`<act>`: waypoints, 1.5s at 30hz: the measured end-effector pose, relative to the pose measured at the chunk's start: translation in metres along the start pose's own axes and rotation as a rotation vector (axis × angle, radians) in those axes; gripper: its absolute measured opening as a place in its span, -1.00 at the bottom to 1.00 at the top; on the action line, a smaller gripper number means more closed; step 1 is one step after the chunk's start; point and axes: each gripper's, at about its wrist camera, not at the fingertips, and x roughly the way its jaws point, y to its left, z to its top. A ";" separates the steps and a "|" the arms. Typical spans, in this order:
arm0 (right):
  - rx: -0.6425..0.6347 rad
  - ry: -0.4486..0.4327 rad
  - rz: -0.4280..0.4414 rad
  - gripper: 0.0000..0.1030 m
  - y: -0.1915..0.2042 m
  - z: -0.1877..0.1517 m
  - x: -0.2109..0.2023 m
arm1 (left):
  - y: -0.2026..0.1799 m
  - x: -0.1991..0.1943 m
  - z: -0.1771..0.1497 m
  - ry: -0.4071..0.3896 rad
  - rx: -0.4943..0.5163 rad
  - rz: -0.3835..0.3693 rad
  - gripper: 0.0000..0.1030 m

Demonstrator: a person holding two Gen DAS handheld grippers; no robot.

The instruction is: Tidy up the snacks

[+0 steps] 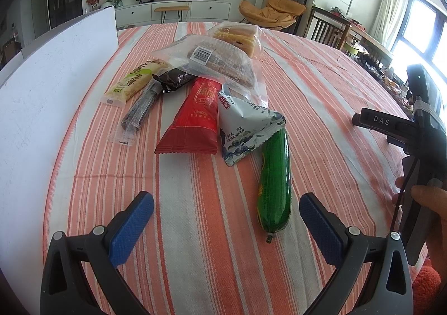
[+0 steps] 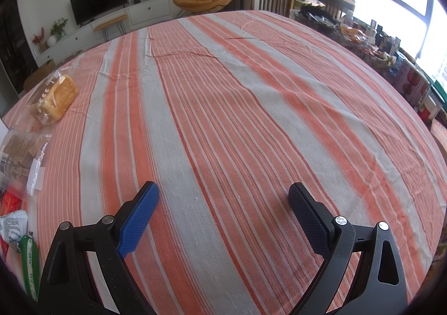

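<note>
Snacks heaped on striped tablecloth (image 1: 321,91), orange and grey-white. Landmark: red packet (image 1: 192,119), lying flat mid-heap. Just right of it, touching: white-and-blue packet (image 1: 245,127), one corner resting over top end of green sausage (image 1: 275,183). Sausage stretched from there toward left gripper (image 1: 226,206), its clipped end nearest camera, closer to right-hand finger than to left one. Left of red packet: dark wafer bar in clear wrap (image 1: 139,111); beyond that, pale green-and-cream biscuit packet (image 1: 134,81). Small black packet (image 1: 174,78) at red packet's far end. Behind it, clear bag of brown slices (image 1: 218,60) with barcode label up; farther back, bagged yellow bread (image 1: 237,37). White board (image 1: 56,77) standing along cloth's edge, well left of heap.

Left gripper: blue pads (image 1: 131,228) wide apart, nothing between, only cloth. Right gripper (image 2: 223,208): fingers likewise spread wide, empty, over bare stripes well right of red packet; heap only at far left edge of right wrist view. Hand (image 1: 427,200) gripping right tool's handle.
</note>
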 end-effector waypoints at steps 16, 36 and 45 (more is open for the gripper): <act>0.312 -0.197 0.205 0.84 -0.076 -0.029 -0.070 | 0.003 -0.002 0.000 -0.010 -0.020 -0.030 0.99; -0.042 -0.174 0.524 0.84 0.002 -0.064 -0.105 | 0.021 -0.077 0.009 -0.023 -0.077 -0.111 0.99; -0.311 -0.081 0.574 0.84 0.073 -0.092 -0.104 | 0.036 -0.137 0.012 -0.177 -0.078 -0.033 0.99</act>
